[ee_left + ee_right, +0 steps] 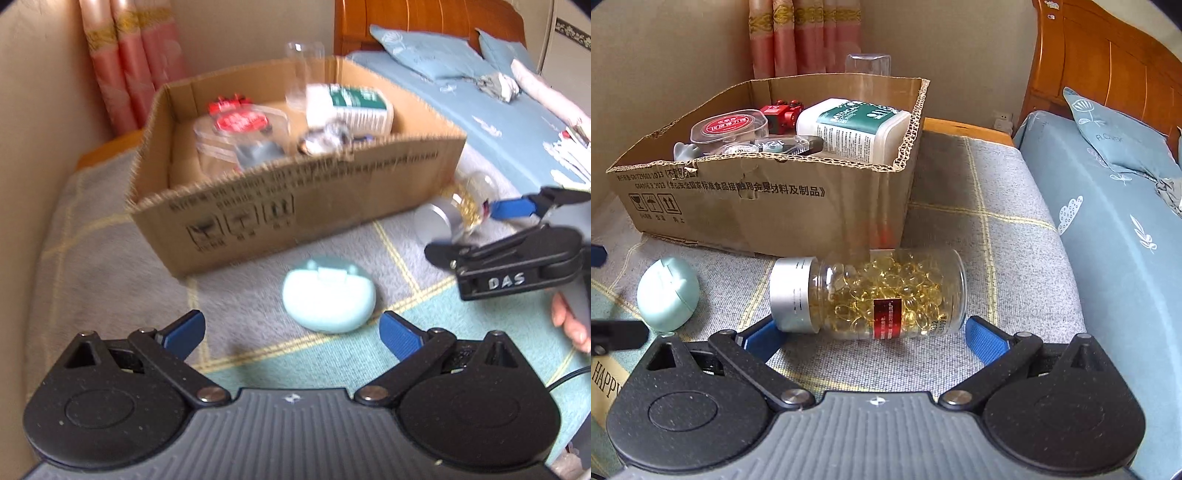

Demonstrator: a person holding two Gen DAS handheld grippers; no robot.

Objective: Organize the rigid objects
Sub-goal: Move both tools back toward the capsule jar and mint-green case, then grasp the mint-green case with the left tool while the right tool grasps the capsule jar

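A clear bottle of yellow capsules (pixel 871 295) with a silver cap lies on its side on the grey blanket, just in front of my right gripper (pixel 873 338), which is open with one finger at each end of it. The bottle also shows in the left wrist view (pixel 458 214). A mint green oval case (pixel 328 299) lies on the blanket just ahead of my open, empty left gripper (pixel 291 332); it shows in the right wrist view too (pixel 668 295). The cardboard box (pixel 768 199) behind holds a white bottle (pixel 857 127), a clear round tub (pixel 729 127) and a red toy (pixel 781 112).
A tall clear glass (pixel 868 66) stands behind the box (pixel 295 206). The bed with blue sheet (pixel 1115 236) and pillow lies to the right, a wooden headboard (pixel 1089 55) beyond. Pink curtains (pixel 129 62) hang at the back wall. The right gripper's body (pixel 517 258) shows in the left wrist view.
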